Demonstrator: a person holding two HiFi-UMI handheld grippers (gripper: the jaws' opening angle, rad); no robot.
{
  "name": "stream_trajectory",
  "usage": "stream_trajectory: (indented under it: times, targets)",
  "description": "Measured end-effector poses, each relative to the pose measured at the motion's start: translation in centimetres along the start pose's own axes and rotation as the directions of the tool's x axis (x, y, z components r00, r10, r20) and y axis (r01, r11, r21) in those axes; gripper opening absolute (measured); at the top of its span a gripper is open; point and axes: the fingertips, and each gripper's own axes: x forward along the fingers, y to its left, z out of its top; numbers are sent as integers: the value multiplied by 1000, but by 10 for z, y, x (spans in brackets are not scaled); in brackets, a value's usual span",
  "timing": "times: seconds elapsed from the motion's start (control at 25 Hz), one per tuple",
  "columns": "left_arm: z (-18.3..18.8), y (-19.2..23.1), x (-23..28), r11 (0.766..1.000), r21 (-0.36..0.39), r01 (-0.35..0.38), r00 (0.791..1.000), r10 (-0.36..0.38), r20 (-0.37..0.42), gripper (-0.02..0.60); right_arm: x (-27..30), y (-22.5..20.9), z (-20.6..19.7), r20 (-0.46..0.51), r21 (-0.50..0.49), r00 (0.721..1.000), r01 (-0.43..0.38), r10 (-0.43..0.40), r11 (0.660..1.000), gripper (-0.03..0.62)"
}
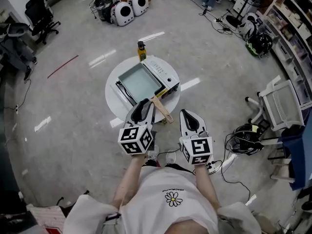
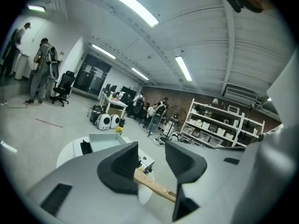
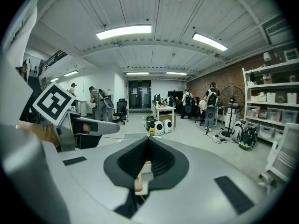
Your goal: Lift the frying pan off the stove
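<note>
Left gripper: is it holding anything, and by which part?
Nothing is held. The jaws of the left gripper stand apart, and the wooden pan handle runs between them, not pinched.

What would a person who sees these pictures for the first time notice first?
First comes the square frying pan on a white stove, on a small round white table in the middle of a wide grey floor. Next come the left tongs, jaws apart with the pan's wooden handle between them. The right tongs are shut, just to their right.
</note>
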Motion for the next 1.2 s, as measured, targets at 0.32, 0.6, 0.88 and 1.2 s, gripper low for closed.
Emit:
stream_trajectory:
  times: [0.32, 0.6, 0.88, 1.2]
  targets:
    - [-52, 28, 27, 960, -279, -21, 993, -13, -119, 284, 0, -15, -14, -39, 21, 999, 26, -25, 999, 3]
    - [-98, 48, 49, 861, -504, -61, 983, -35, -178, 291, -4, -26, -26, -76, 33, 996, 49, -47, 998, 3]
    - [-133, 44, 76, 670, -742, -36, 970, -154, -186, 290, -9, -34, -41, -117, 54, 991, 70, -63, 996, 3]
    - [-150, 28, 105, 443, -895, 48, 949, -301, -98, 250, -13, -39, -64, -186, 70, 980, 87, -73, 994, 3]
